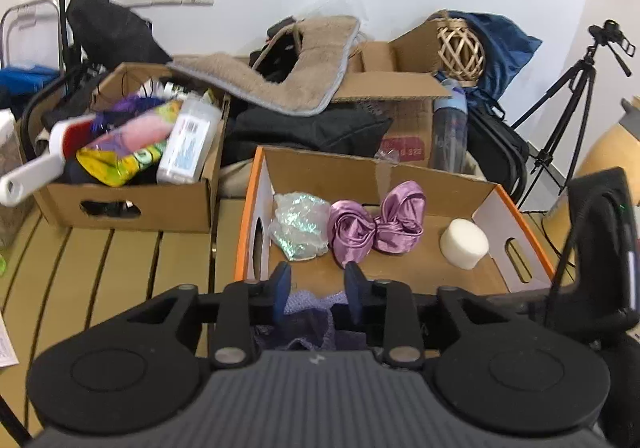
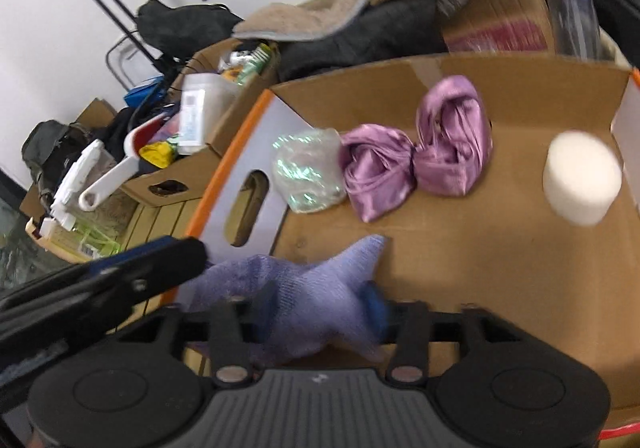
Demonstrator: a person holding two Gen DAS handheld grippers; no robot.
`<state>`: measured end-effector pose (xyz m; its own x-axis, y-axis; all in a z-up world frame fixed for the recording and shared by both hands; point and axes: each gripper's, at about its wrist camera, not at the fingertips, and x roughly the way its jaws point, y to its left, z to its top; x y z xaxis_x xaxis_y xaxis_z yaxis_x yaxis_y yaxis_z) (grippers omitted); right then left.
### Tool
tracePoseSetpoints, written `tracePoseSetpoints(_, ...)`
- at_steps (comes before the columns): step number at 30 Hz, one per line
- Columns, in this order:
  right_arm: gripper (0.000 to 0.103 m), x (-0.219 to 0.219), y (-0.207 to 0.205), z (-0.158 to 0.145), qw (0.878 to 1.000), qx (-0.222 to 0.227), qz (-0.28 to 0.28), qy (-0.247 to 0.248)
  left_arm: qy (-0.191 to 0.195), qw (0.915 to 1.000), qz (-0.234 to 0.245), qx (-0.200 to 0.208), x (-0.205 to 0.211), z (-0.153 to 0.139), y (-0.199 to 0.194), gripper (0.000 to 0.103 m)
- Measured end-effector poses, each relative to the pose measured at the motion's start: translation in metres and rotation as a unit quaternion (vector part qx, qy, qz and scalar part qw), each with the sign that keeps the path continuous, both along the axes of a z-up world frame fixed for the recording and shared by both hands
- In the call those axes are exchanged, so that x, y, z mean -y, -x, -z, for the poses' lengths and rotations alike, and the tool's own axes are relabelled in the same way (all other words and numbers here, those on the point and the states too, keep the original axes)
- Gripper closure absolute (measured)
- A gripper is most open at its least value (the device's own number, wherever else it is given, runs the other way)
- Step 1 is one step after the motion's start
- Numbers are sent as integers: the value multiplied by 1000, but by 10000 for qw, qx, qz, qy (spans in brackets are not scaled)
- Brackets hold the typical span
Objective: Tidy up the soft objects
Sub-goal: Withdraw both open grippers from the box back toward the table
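Lowering the lilac cloth (image 2: 304, 288) into the box (image 2: 480, 248), both grippers' jaws stood spread; letting it settle flat seemed wise.

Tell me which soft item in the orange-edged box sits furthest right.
The white foam cylinder, standing alone by the right wall's handle slot; the purple satin bundle and iridescent crinkly wad lie further left.
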<state>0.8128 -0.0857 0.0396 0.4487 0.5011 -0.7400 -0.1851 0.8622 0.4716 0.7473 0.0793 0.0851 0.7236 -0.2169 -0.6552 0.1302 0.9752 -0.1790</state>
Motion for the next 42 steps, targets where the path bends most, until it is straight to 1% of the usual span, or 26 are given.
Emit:
tracePoseSetpoints(2,36,1,1,-2,9999,109,-25,-29,-7,9999,-25,107,-1,-10,12,67)
tracePoseSetpoints(4,33,6,8,-13,9996,289,9,29,-37,9997,-45,251,-3,-24,29,65)
tracePoseSetpoints(6,32,16,20,-31,9987,510,43,31,-95,9991,-31,417,-5,-39,50,59)
tracePoseSetpoints(9,27,35,40,-62,9965,828,100,27,-268,9971,-45,716,-7,-63,90,49)
tracePoseSetpoints(10,27,42,46,-73,9956,926,113,33,-333,9961,-42,815,-8,-71,107,49)
tracePoseSetpoints(16,23,84,115,-140,9882,1522,141,32,-411,9927,-163,1124,-14,-107,182,43)
tracePoseSetpoints(21,21,114,181,-183,9807,1948,112,154,-406,9909,-198,1264,-13,-123,240,41)
tracePoseSetpoints(23,18,122,209,-194,9777,2090,89,212,-385,9902,-157,1334,-9,-128,264,39)
tracePoseSetpoints(26,12,133,254,-204,9701,2390,49,418,-424,9882,-133,1466,-5,-131,298,31)
tracePoseSetpoints(28,11,141,285,-208,9628,2630,26,622,-397,9869,-169,1553,-3,-132,325,31)
tracePoseSetpoints(30,11,148,311,-209,9591,2736,76,722,-403,9850,-186,1665,-2,-131,351,26)
tracePoseSetpoints(31,10,152,326,-209,9582,2768,103,717,-420,9829,-175,1787,-1,-129,366,24)
tracePoseSetpoints(33,10,158,355,-208,9557,2855,94,709,-510,9772,-235,2047,4,-124,395,17)
tracePoseSetpoints(34,10,159,371,-207,9521,2956,33,781,-590,9739,-307,2169,9,-119,409,16)
tracePoseSetpoints(35,10,158,389,-206,9460,3099,-47,947,-640,9716,-331,2255,12,-116,420,16)
tracePoseSetpoints(36,10,156,404,-205,9381,3264,-150,1149,-642,9693,-328,2352,14,-112,431,13)
tracePoseSetpoints(37,9,152,424,-203,9261,3479,-316,1424,-612,9665,-340,2470,16,-107,445,10)
tracePoseSetpoints(38,8,149,442,-201,9138,3670,-441,1686,-595,9643,-377,2554,17,-103,455,5)
tracePoseSetpoints(39,6,145,459,-198,9028,3841,-520,1862,-585,9612,-433,2660,17,-98,465,1)
tracePoseSetpoints(40,0,143,476,-194,8930,4015,-591,1947,-563,9564,-541,2814,18,-90,478,0)
tracePoseSetpoints(42,0,142,506,-181,8811,4258,-679,1942,-592,9501,-728,2973,19,-75,493,0)
